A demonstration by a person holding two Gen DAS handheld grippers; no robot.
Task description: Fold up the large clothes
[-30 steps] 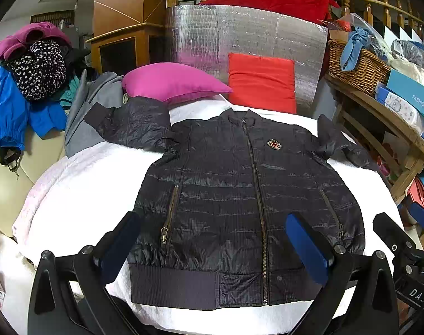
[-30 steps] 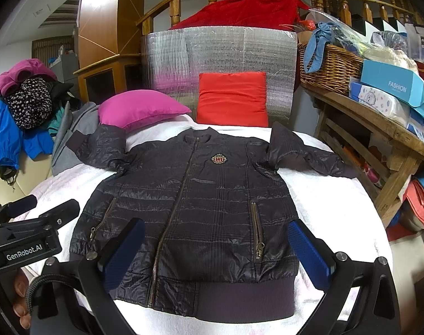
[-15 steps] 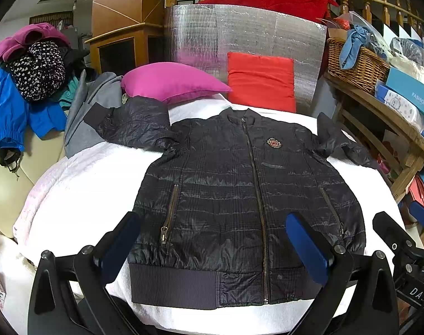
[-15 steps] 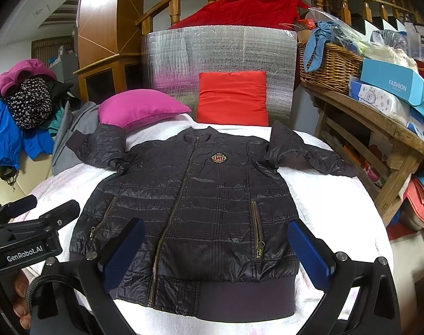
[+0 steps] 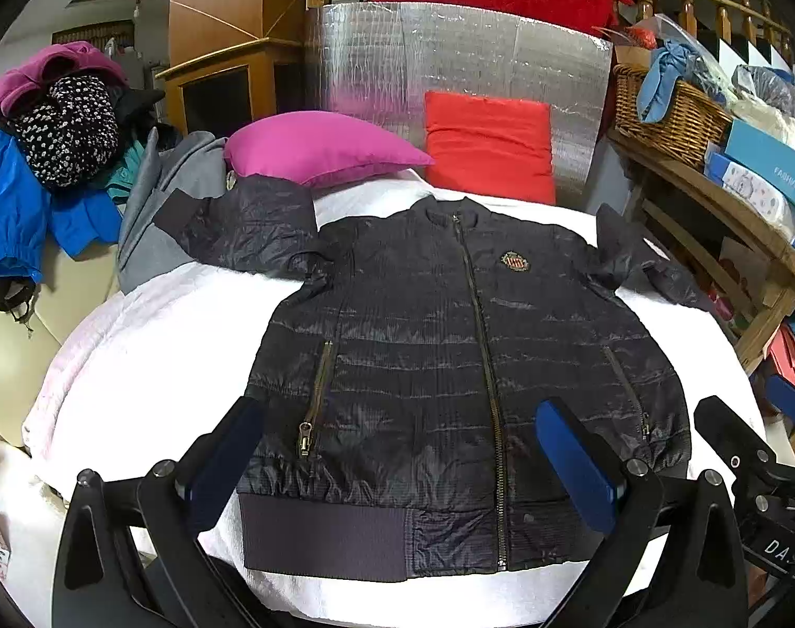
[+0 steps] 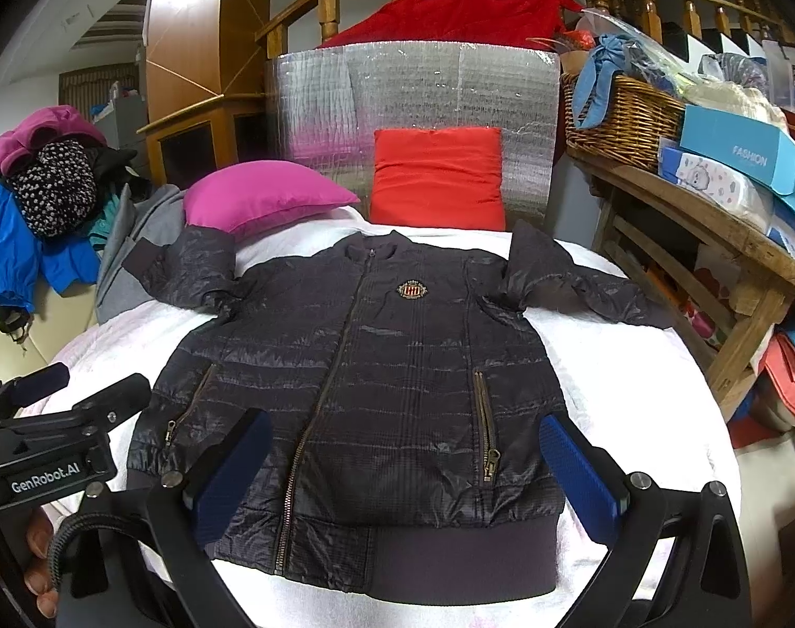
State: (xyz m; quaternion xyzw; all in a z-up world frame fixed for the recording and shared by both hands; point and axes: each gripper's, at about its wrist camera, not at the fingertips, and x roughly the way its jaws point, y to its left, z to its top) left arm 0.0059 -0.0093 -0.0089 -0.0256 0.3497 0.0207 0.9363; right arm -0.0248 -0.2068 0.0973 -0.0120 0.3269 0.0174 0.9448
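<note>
1. Lying flat and face up in the left wrist view, the black quilted zip-front jacket (image 5: 450, 366) is spread over the white quilted bed cover (image 5: 151, 366), collar away from the camera, ribbed hem nearest it.
2. Its zip is closed; both sleeves extend sideways, the left-hand one reaching toward the magenta pillow (image 5: 319, 149).
3. The left tool (image 5: 405, 463) stands wide open, blue-padded fingers apart above the hem area and gripping nothing.
4. The red cushion (image 5: 489, 149) leans against the silver foil panel (image 5: 450, 63) behind the collar.
5. Part of the right tool's black body (image 5: 753, 476) shows at the lower right edge.
6. In the right wrist view, the same jacket (image 6: 376, 382) lies centred on the bed cover (image 6: 633, 397), its embroidered chest badge (image 6: 414, 290) facing up.
7. The right tool (image 6: 402, 468) is likewise wide open, fingers either side of the lower front, holding nothing.
8. The left tool's black body (image 6: 47, 450), marked "GenRobot.AI", sits at the lower left, beside the hem corner.
9. A wicker basket (image 6: 622, 115) rests on the wooden shelf (image 6: 711, 214) at right.
10. A heap of mixed clothes (image 6: 36, 204) sits at far left.
</note>
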